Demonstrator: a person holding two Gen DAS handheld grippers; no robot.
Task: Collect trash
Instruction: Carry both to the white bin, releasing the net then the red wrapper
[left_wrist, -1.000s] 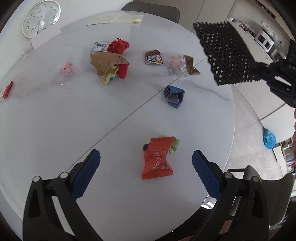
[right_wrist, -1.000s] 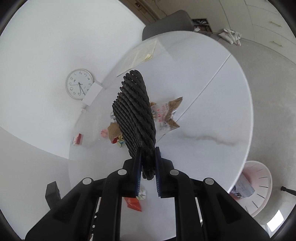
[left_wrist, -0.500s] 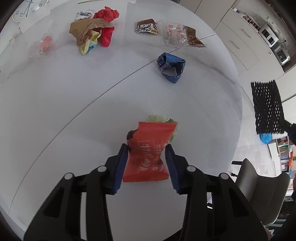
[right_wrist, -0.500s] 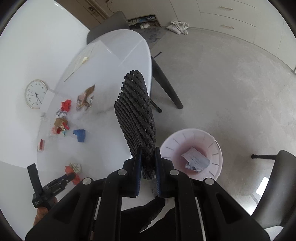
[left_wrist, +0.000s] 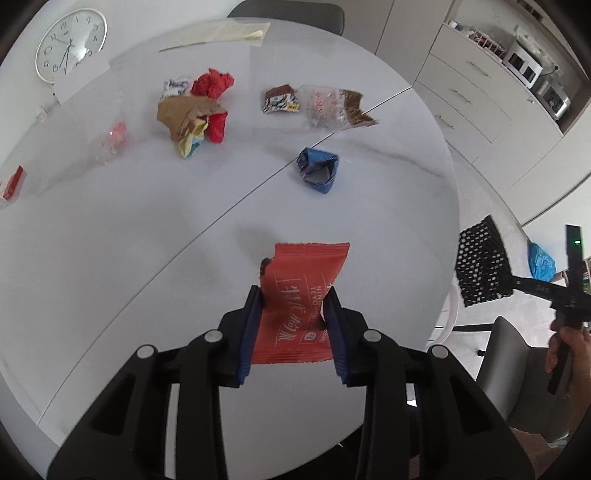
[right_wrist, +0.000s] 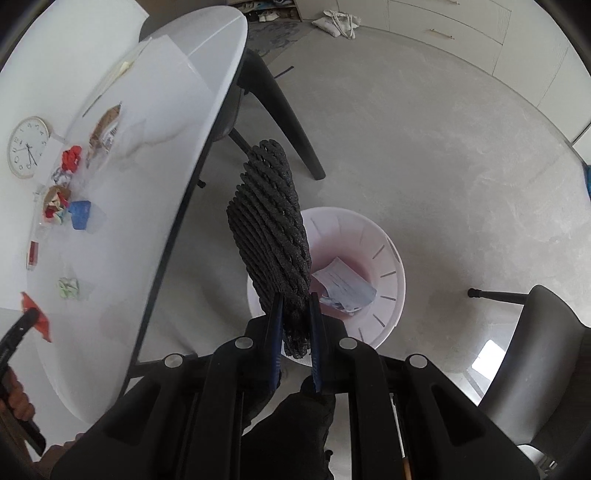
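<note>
My left gripper (left_wrist: 293, 301) has its blue pads on both side edges of a flat red foil snack wrapper w/ white lettering (left_wrist: 301, 306); jaws are closing on it, gap narrow, wrapper pinched between them above the round white table (left_wrist: 110, 258). Can't tell if the wrapper's far edge is touching the tabletop.

My right gripper (right_wrist: 295, 314) is clamped tight on the lower end of a black foam mesh sleeve (right_wrist: 271, 225), which sticks up and forward from the pads. It's off the table edge, over the grey floor, w/ the round white slotted bin (right_wrist: 388, 266) right below; crumpled white paper (right_wrist: 343, 286) lies inside it.

On the table, well apart from the wrapper: crumpled blue wrapper (left_wrist: 318, 170), brown paper scrap w/ red and yellow bits (left_wrist: 194, 120), clear bag w/ brown contents (left_wrist: 338, 107), small green-white wad (right_wrist: 68, 288).
</note>
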